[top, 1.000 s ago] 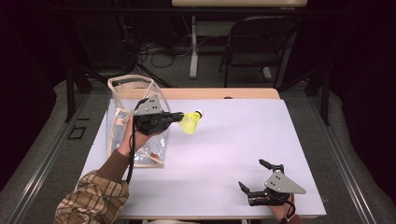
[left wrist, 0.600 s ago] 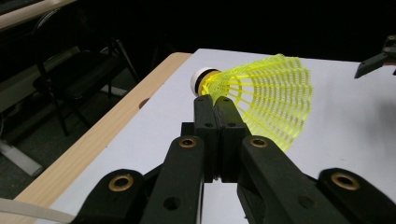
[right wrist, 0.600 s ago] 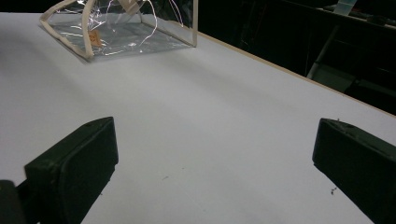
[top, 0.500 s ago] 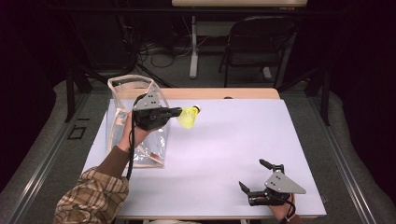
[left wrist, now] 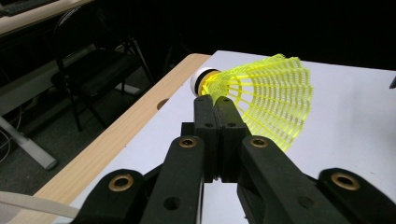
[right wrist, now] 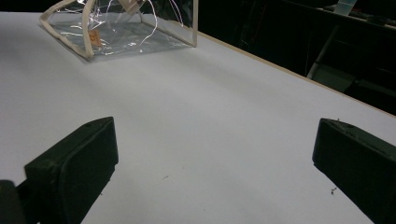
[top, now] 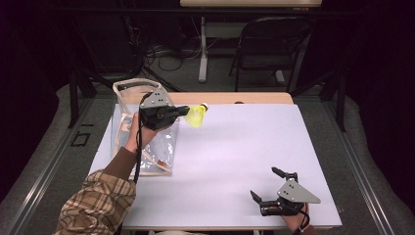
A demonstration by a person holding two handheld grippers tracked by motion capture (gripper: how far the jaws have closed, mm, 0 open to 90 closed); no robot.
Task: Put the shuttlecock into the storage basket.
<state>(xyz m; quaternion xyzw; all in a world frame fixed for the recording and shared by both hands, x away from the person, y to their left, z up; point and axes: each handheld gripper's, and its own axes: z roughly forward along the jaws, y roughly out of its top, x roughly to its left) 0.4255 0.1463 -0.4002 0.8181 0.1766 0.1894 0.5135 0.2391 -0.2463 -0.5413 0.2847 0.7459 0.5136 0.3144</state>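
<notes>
High view shows the left gripper (top: 182, 111) clamped on a yellow shuttlecock (top: 196, 115), held over the clear bag (top: 147, 147). Right gripper (top: 266, 185) rests on the table (top: 235, 156), jaws spread wide.

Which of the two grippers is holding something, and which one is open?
The left gripper, raised beside the clear bag, is shut on the yellow shuttlecock. The right gripper is open with nothing between its jaws, low at the table's near edge.

A black folding chair (top: 266, 46) stands behind the table (top: 235, 161), beside a grey table leg (top: 202, 54).
</notes>
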